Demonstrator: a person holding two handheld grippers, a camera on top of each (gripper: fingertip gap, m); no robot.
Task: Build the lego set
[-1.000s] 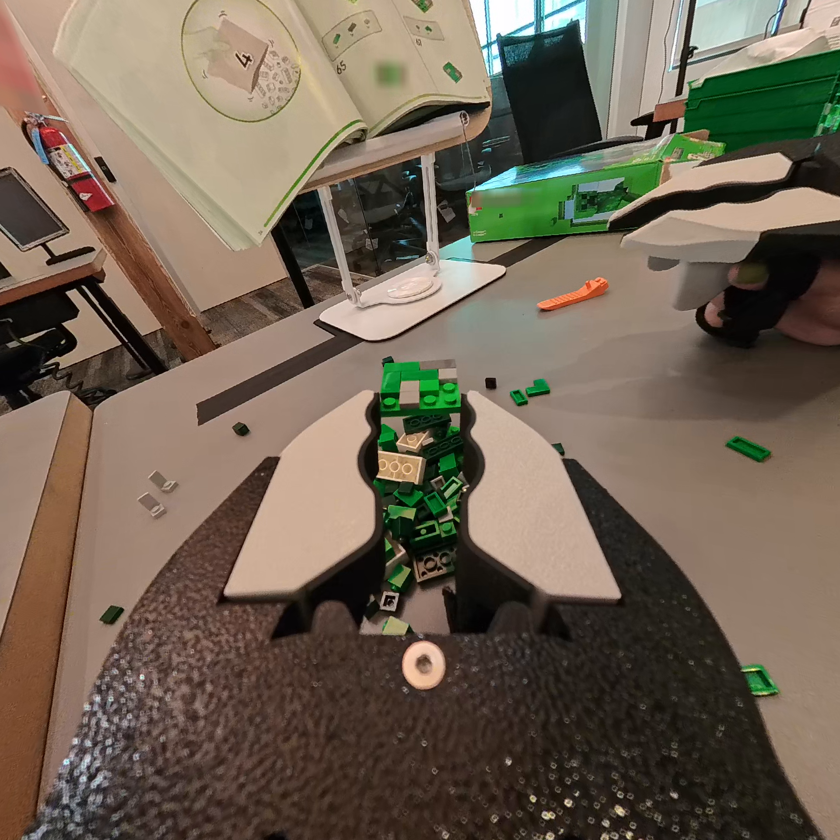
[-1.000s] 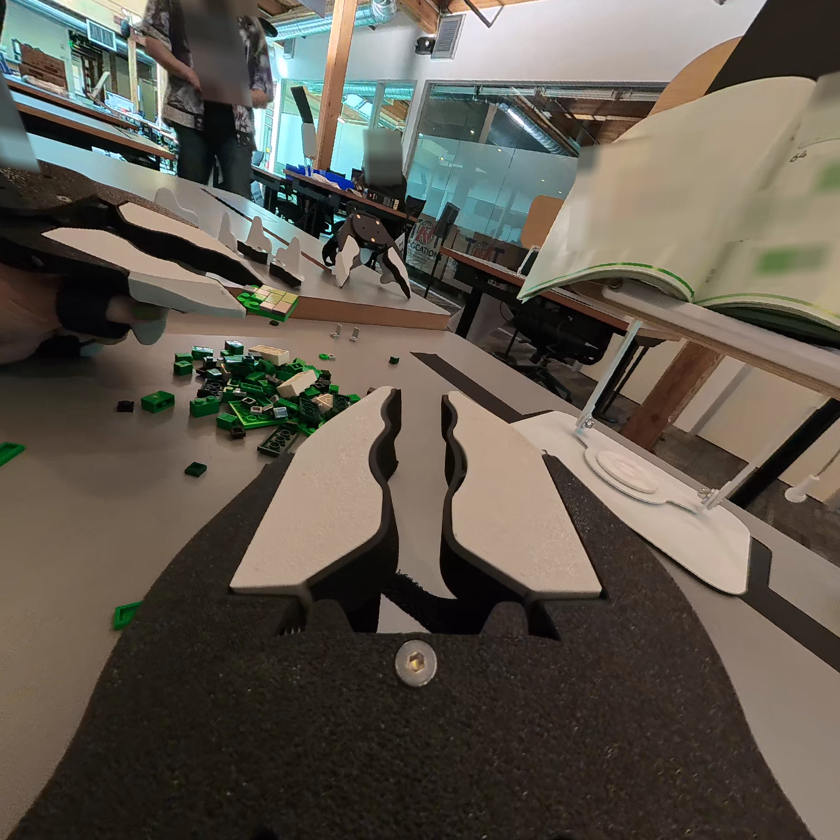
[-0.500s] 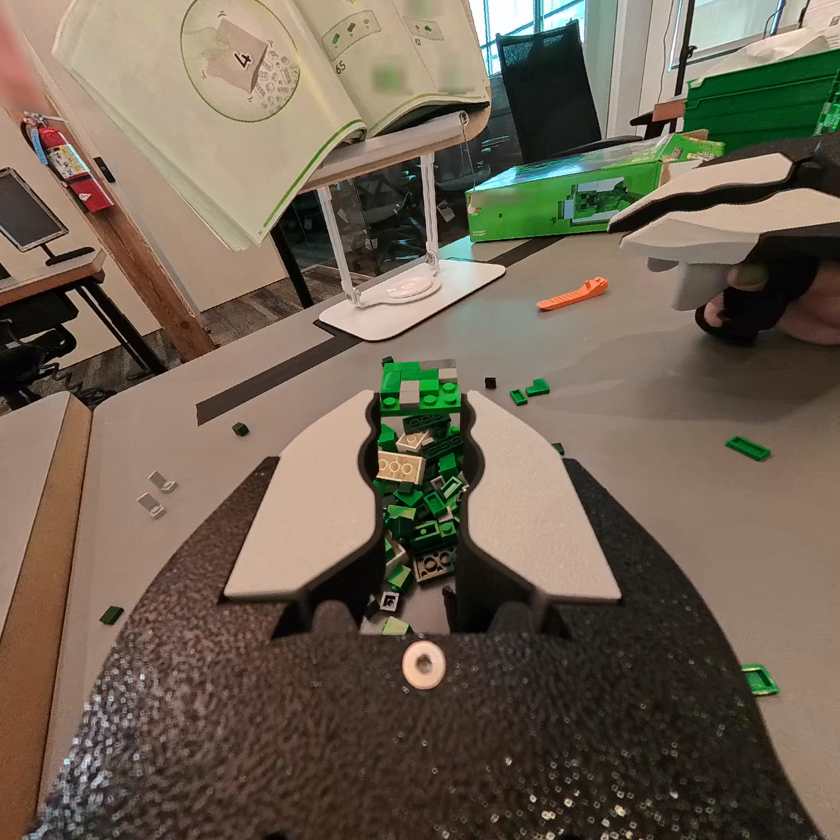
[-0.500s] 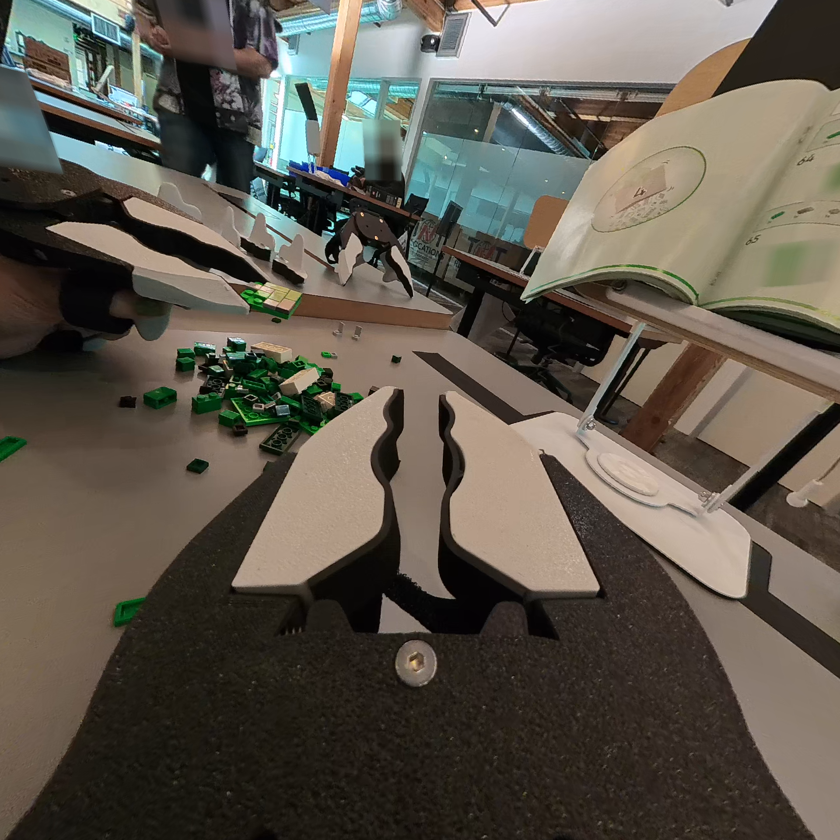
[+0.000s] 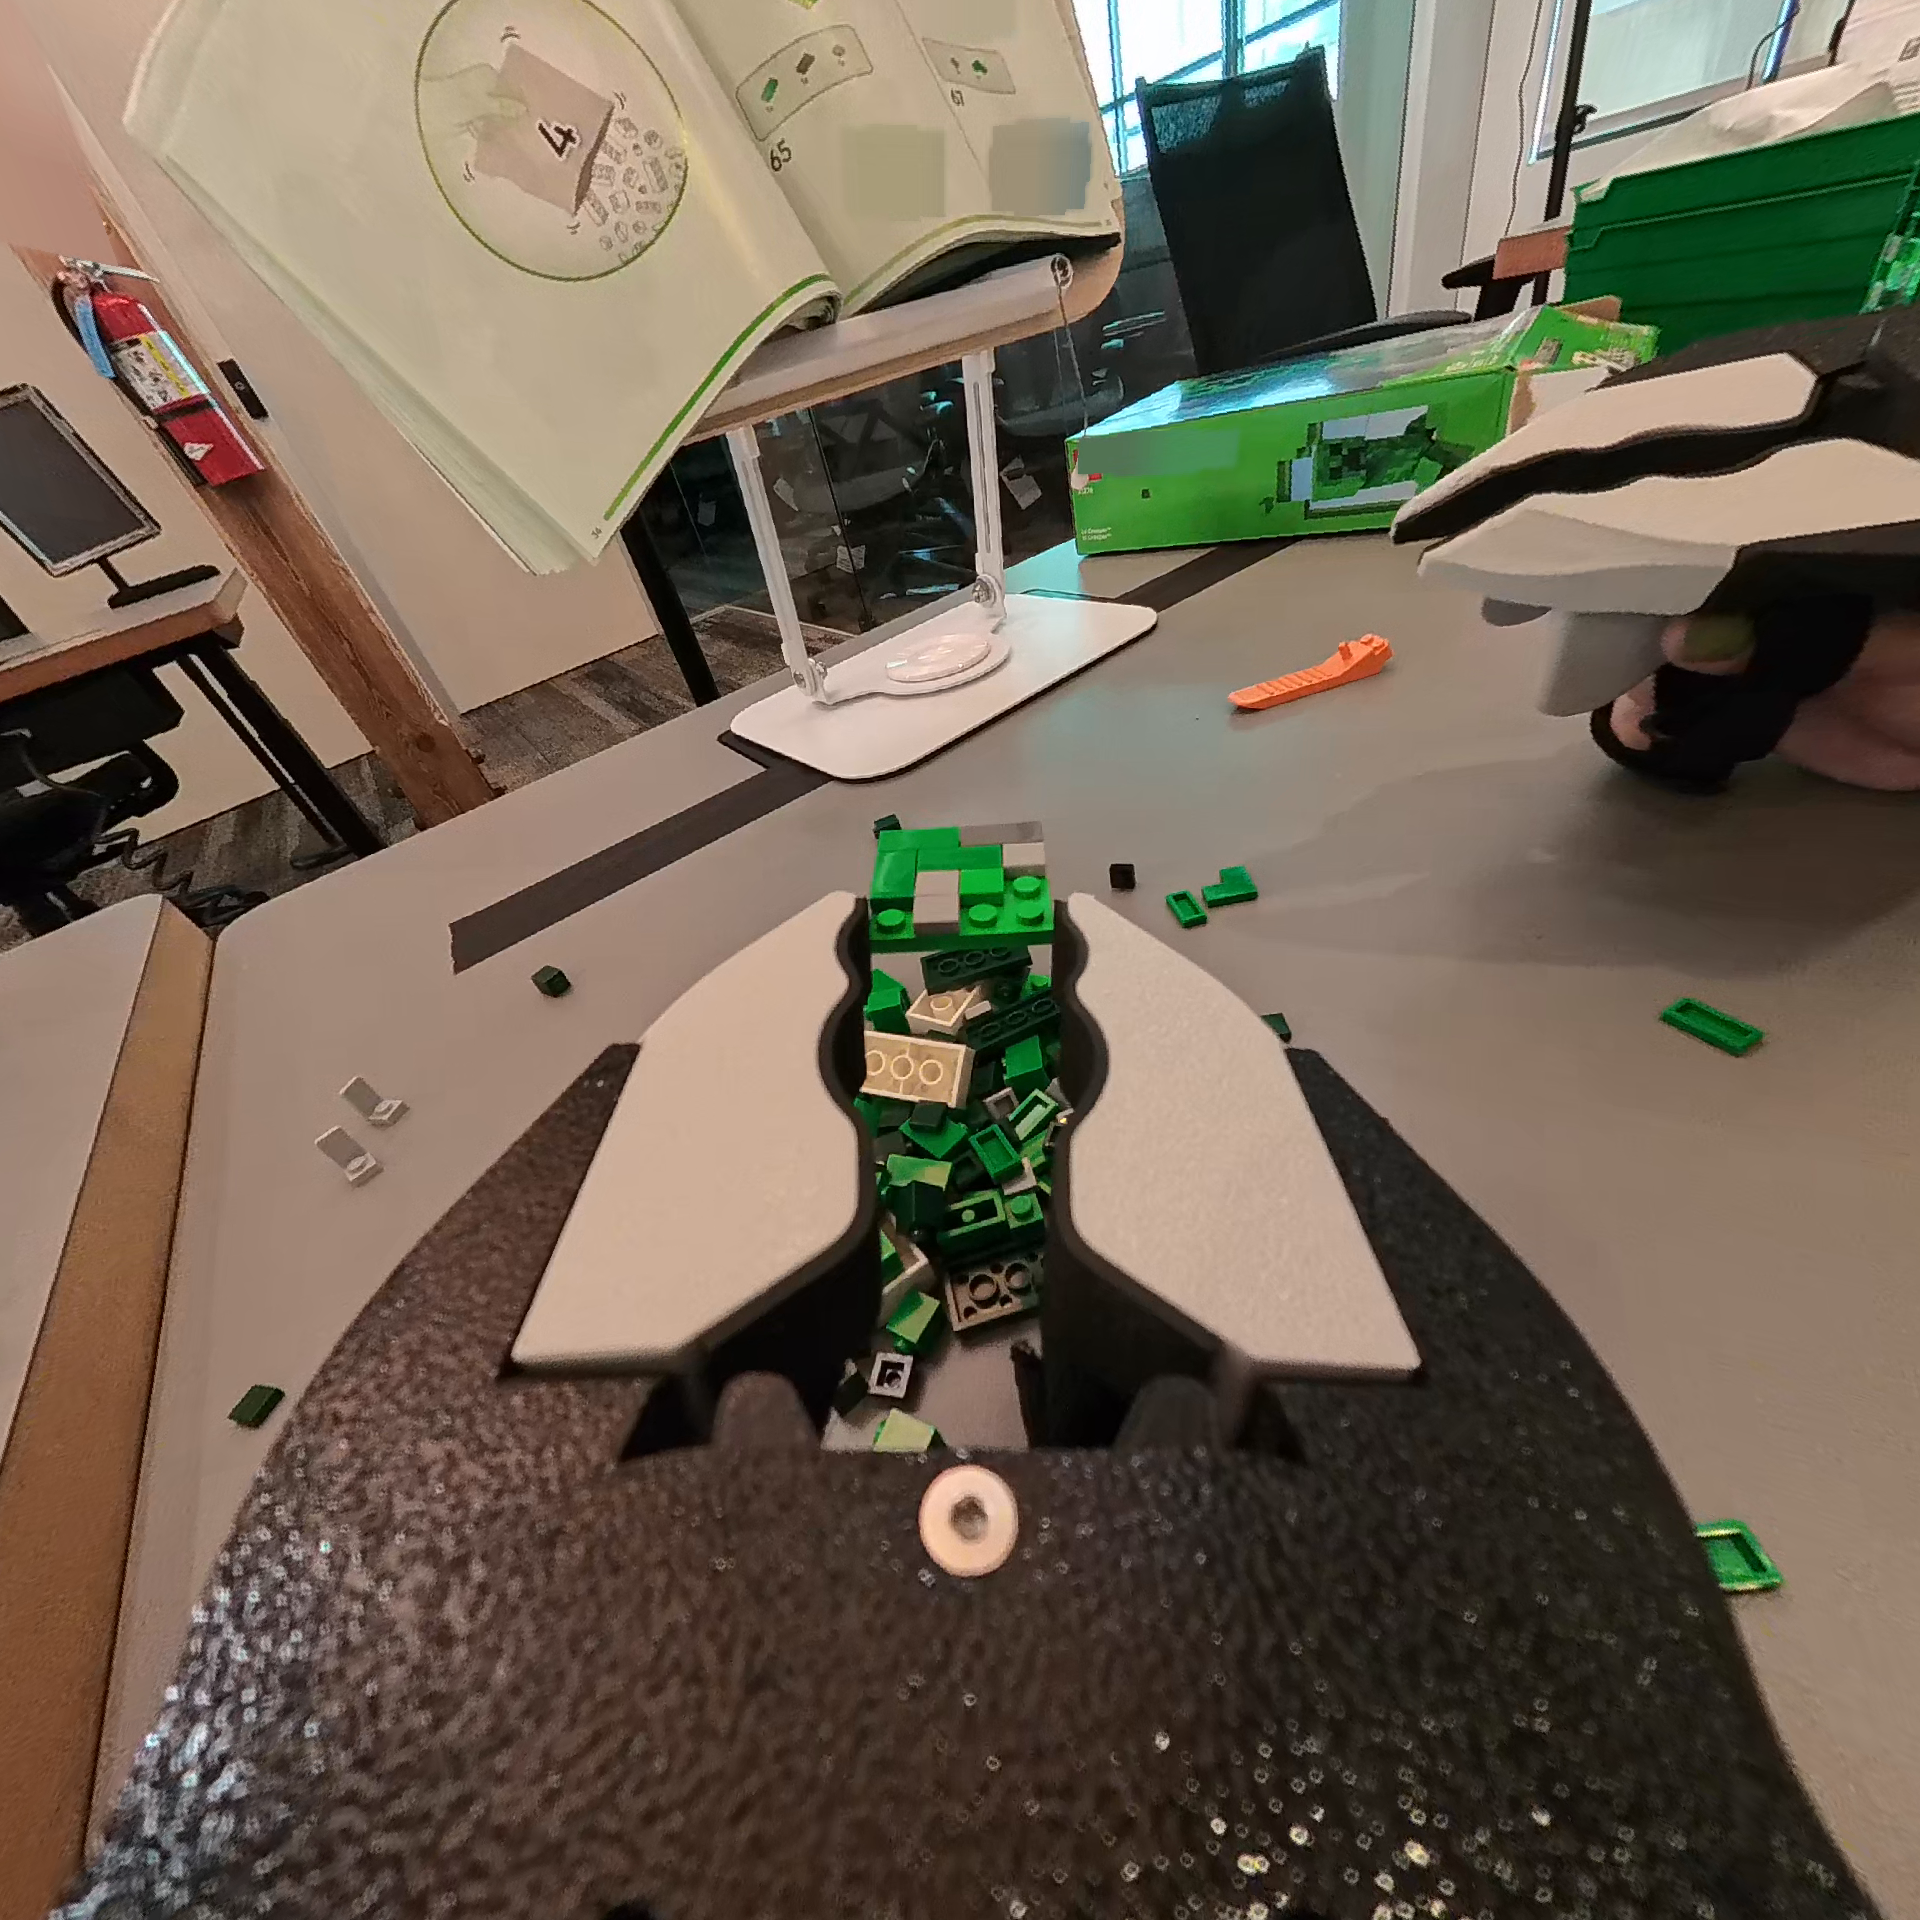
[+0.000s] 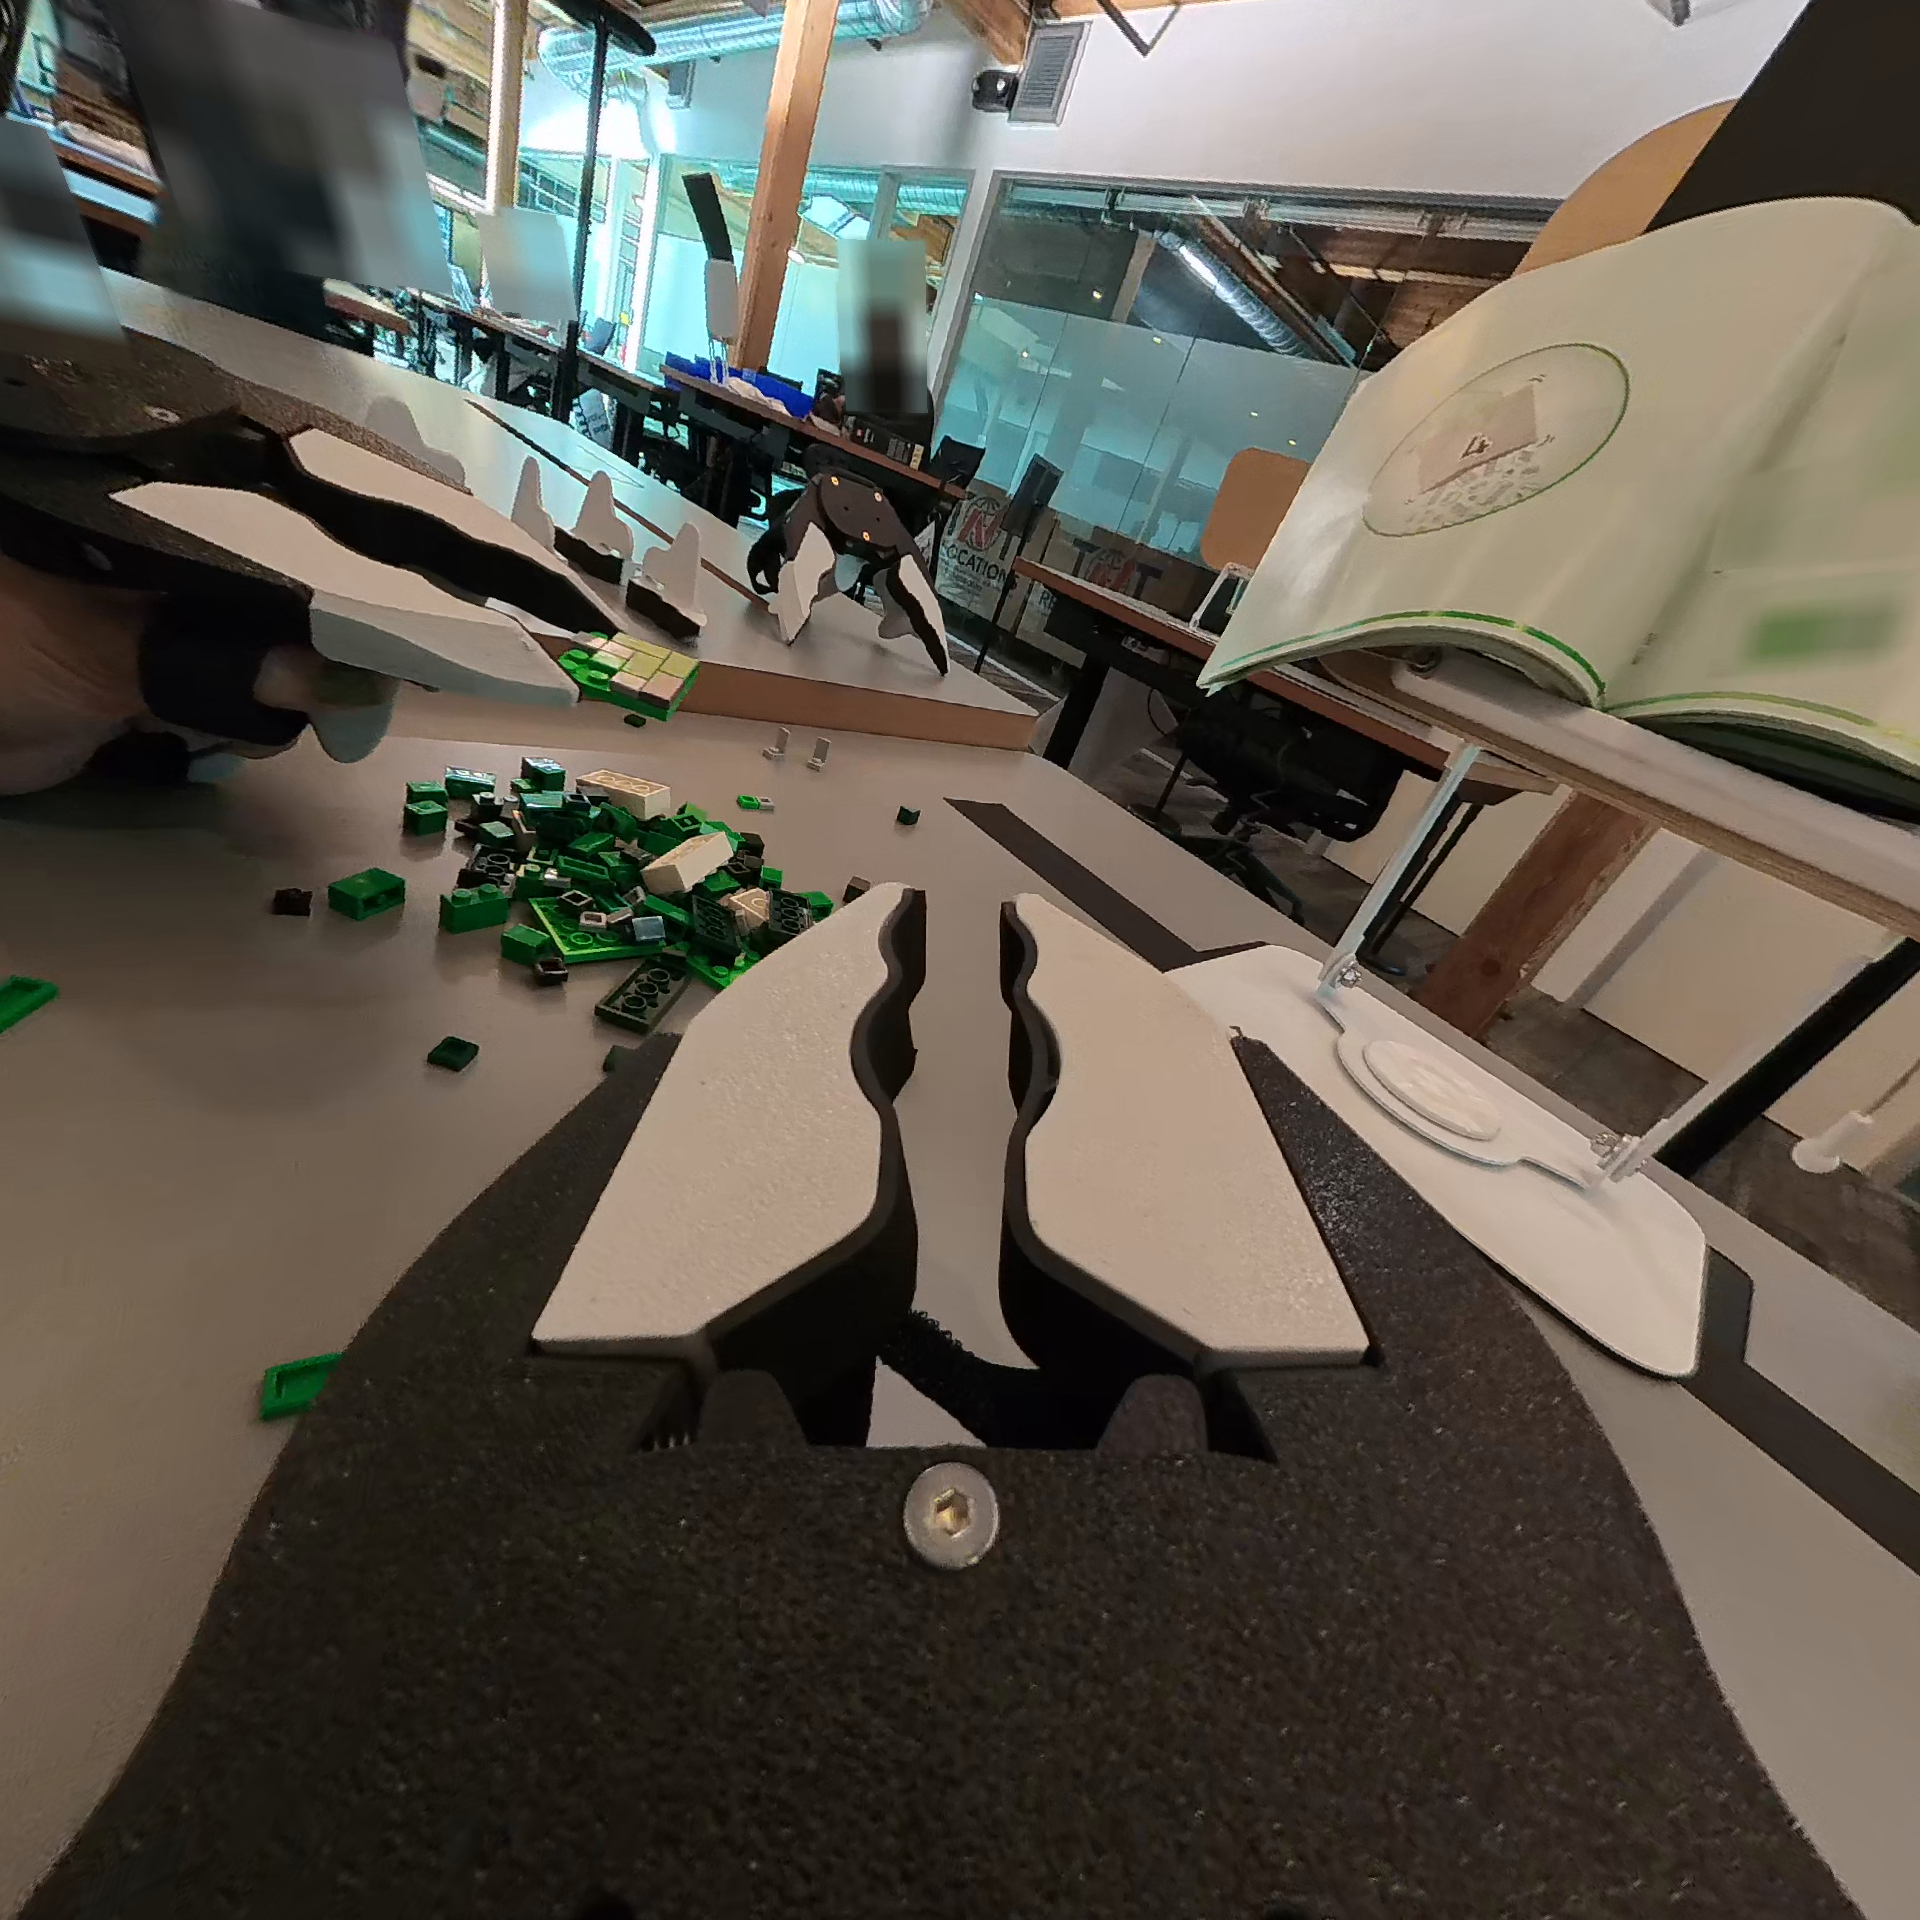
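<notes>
My left gripper (image 5: 961, 909) is shut on a small green plate assembly with grey tiles (image 5: 961, 883) and holds it above a pile of loose green, white and dark bricks (image 5: 966, 1143). In the right wrist view the left gripper (image 6: 561, 665) is at the far left with the plate (image 6: 634, 665) at its tips, above and behind the pile (image 6: 623, 894). My right gripper (image 6: 961, 920) is empty, its jaws a narrow gap apart, low over the bare grey table (image 6: 208, 1122) right of the pile. In the left wrist view it (image 5: 1455, 540) is at the far right.
An open instruction book (image 5: 520, 260) rests on a white stand (image 5: 935, 675) behind the pile. A green box (image 5: 1299, 468) and an orange brick separator (image 5: 1309, 675) lie at the back right. Single green tiles (image 5: 1709, 1027) and small grey pieces (image 5: 358, 1127) are scattered around. Spare grippers (image 6: 852, 561) stand on the neighbouring table. Across from one pair of fingers to the other is roughly 15 cm.
The left gripper has stayed still with the plate. The right gripper's view has shifted only slightly. A person in the background has moved.
</notes>
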